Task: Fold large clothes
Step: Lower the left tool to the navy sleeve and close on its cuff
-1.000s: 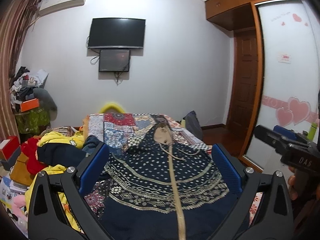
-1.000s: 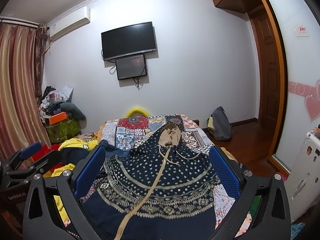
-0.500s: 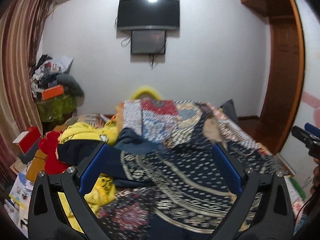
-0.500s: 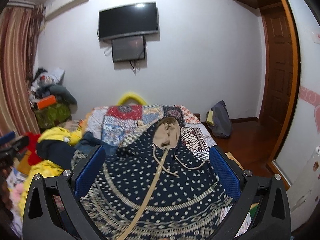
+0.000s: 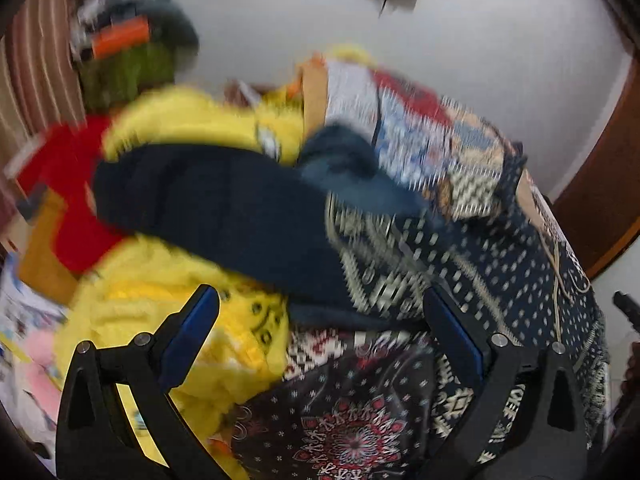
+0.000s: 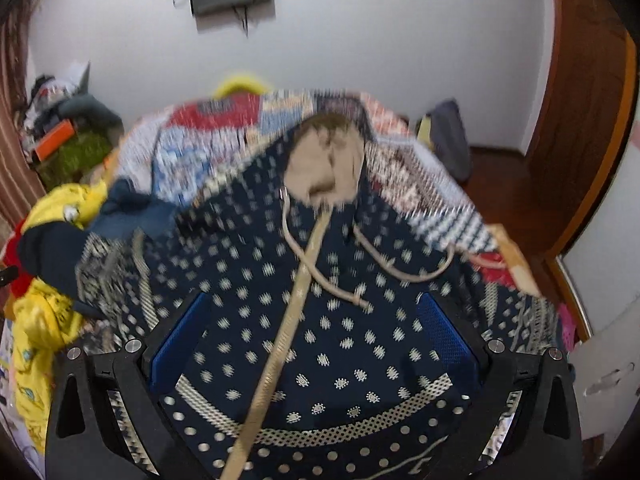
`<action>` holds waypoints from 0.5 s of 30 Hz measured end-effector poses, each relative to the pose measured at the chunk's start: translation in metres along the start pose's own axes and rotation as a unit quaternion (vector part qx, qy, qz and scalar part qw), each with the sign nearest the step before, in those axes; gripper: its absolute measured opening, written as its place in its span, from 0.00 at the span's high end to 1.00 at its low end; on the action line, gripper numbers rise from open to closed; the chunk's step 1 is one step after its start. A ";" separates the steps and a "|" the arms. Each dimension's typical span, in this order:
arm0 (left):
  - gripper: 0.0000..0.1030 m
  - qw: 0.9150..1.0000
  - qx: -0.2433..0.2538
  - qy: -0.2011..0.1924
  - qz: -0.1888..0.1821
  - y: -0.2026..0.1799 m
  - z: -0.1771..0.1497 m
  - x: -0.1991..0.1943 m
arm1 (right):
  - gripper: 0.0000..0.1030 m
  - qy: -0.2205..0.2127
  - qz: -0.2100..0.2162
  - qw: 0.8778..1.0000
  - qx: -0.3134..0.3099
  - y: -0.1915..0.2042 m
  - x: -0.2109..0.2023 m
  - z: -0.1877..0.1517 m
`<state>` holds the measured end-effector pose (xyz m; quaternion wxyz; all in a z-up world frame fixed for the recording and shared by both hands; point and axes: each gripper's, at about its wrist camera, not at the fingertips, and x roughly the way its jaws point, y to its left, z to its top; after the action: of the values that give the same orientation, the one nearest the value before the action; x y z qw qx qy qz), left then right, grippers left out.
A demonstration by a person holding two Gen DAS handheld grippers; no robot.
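Spread flat across the patchwork bedspread (image 6: pixel 224 140): a navy hoodie (image 6: pixel 320 320), front side up, hood toward the far wall. Dotted all over with small cream marks, crossed lower down by a cream checkered band. Tan lining showing inside the hood (image 6: pixel 326 160). Tan zipper strip (image 6: pixel 288 340) running down the middle from hood to hem, slightly slanted. Two tan drawstrings (image 6: pixel 404 272) curling loose over the chest, one crossing the zipper. Left sleeve trailing off toward a heap of yellow clothes (image 5: pixel 168 312) and a plain dark garment (image 5: pixel 216 208) at the bed's left edge; much of that side blurred.

Right gripper (image 6: pixel 316 332) low over the hoodie's chest, blue-padded fingers (image 6: pixel 444 336) wide apart, nothing between them but the fabric below. Left gripper (image 5: pixel 320 316) over the sleeve and side hem area, fingers (image 5: pixel 192 332) likewise spread wide, holding nothing. Contact with the cloth impossible to tell in either view.
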<state>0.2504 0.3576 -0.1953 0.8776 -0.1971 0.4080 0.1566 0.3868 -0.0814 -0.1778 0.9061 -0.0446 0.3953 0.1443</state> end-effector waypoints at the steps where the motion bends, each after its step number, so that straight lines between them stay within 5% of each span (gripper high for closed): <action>1: 0.03 0.999 -0.016 0.022 -0.022 0.011 -0.004 0.012 | 0.01 0.015 0.003 1.000 0.000 -0.001 0.010 -0.002; 4: 0.14 0.994 -0.062 0.065 -0.066 0.030 -0.010 0.043 | 0.01 0.040 0.016 0.999 -0.002 -0.001 0.027 -0.005; 9: 0.31 0.988 -0.102 0.071 -0.091 0.050 -0.006 0.074 | 0.02 0.065 0.017 0.998 0.000 0.001 0.046 -0.009; 15: 0.37 0.987 -0.128 0.060 -0.076 0.066 0.013 0.098 | 0.02 0.073 0.018 0.997 0.001 0.002 0.054 -0.013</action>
<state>0.2911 0.4325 -0.2782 0.8284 -0.3476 0.4200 0.1285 0.4118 -0.0700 -0.2255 0.8720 -0.0467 0.4614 0.1563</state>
